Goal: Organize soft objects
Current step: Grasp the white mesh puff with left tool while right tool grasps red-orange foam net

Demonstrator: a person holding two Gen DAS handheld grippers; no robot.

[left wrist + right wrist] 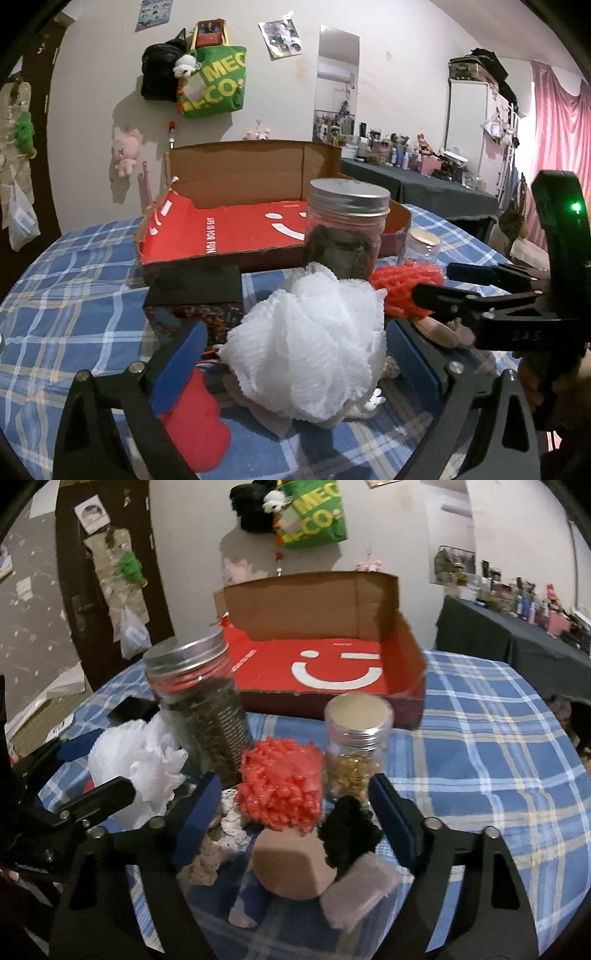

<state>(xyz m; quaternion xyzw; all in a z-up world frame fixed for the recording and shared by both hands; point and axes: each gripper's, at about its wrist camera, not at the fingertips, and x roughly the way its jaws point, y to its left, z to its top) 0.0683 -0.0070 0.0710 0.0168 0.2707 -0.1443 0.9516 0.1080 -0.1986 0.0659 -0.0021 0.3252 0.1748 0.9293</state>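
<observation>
A white mesh pouf [306, 343] lies on the checked cloth between the spread fingers of my left gripper [291, 354], which is open around it. It also shows in the right wrist view [136, 764]. An orange-red mesh sponge [282, 786] sits between the fingers of my right gripper [295, 812], which is open; it shows in the left wrist view too [406, 284]. Near it lie a tan sponge [291, 864], a black fuzzy piece [351, 834], a grey-white cloth [362, 893] and a cream knit piece [214, 856]. A red felt piece [195, 428] lies by my left finger.
An open cardboard box with a red inside [325, 657] stands behind, empty. A tall jar with a metal lid [199, 701] and a small jar of gold bits [356, 746] stand by the soft things. A dark box [195, 291] sits at left. The round table's edge [546, 812] curves right.
</observation>
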